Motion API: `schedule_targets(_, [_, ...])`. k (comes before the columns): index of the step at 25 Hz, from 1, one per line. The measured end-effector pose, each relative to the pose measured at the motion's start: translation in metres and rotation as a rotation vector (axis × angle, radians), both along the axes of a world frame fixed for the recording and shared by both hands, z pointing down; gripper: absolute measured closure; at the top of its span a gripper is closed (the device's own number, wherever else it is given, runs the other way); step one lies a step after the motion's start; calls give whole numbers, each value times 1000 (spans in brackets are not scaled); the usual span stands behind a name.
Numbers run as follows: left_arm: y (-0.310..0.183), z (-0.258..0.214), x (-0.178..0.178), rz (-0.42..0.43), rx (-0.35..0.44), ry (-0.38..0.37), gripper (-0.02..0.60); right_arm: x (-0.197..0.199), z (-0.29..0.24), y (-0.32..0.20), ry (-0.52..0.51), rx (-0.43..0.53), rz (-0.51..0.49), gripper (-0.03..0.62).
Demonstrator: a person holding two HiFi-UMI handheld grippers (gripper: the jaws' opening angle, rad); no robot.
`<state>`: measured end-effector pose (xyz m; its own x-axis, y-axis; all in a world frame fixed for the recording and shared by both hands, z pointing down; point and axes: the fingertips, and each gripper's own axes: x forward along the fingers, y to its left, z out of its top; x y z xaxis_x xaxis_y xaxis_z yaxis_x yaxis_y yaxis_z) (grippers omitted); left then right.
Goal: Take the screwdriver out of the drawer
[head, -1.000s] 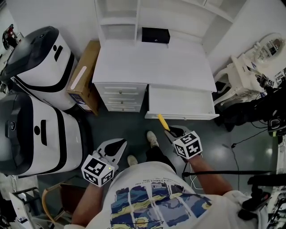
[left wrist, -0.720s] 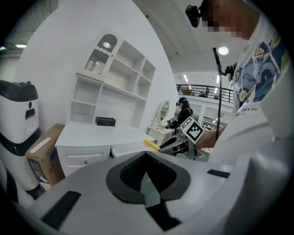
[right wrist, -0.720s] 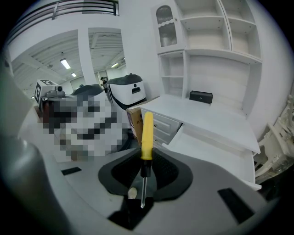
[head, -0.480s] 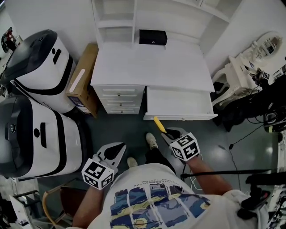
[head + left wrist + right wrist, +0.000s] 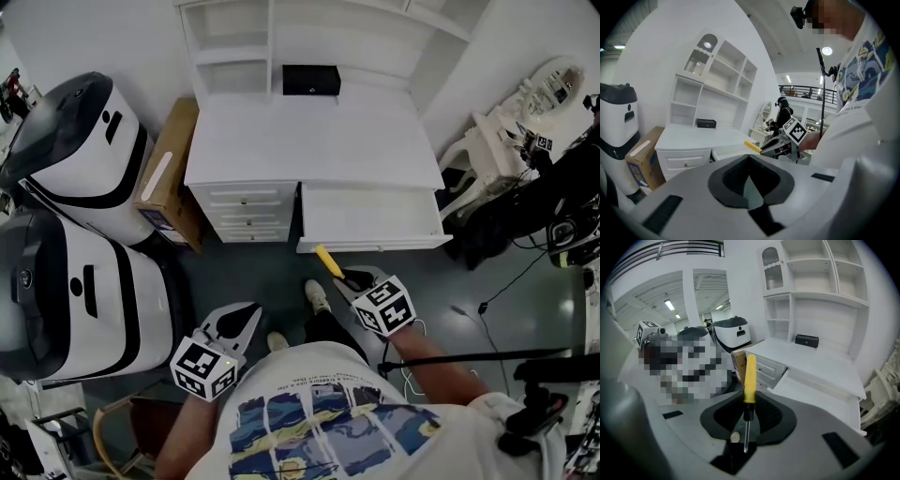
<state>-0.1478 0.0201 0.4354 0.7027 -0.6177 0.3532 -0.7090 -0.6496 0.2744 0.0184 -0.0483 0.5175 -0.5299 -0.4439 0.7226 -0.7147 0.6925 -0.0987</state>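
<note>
Screwdriver (image 5: 749,378) in R gripper (image 5: 748,405), angled down, L gripper (image 5: 749,161) closed

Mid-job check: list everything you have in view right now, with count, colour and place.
screwdriver: 1, yellow handle, held in right gripper, before drawer
desk with shelves: 1, white, ahead
drawer: 1, white, pulled open, desk's right side
small box: 1, black, back of desktop
small drawers: 3, white, shut, desk's left side
cardboard box: 1, brown, left of desk
machines: 2, white and black, far left
shoes: 2, white, floor
left gripper: 1, grey, jaws together, empty
right gripper: 1, grey, shut on screwdriver
</note>
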Motion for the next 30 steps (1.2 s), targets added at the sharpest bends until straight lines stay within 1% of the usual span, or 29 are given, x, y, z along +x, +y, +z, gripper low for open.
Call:
schedule_targets(6, [-2, 0, 3, 10, -2, -3, 568, 1, -2, 0, -5, 2, 2, 499])
schedule_targets(13, [-4, 3, -2, -4, -11, -10, 568, -6, 3, -2, -11, -3, -14, 499])
schedule_targets(25, [-5, 3, 5, 15, -13, -14, 568, -2, 3, 2, -13, -5, -10, 499])
schedule_targets(30, [-5, 2, 6, 11, -17, -14, 568, -3, 2, 1, -15, -6, -20, 499])
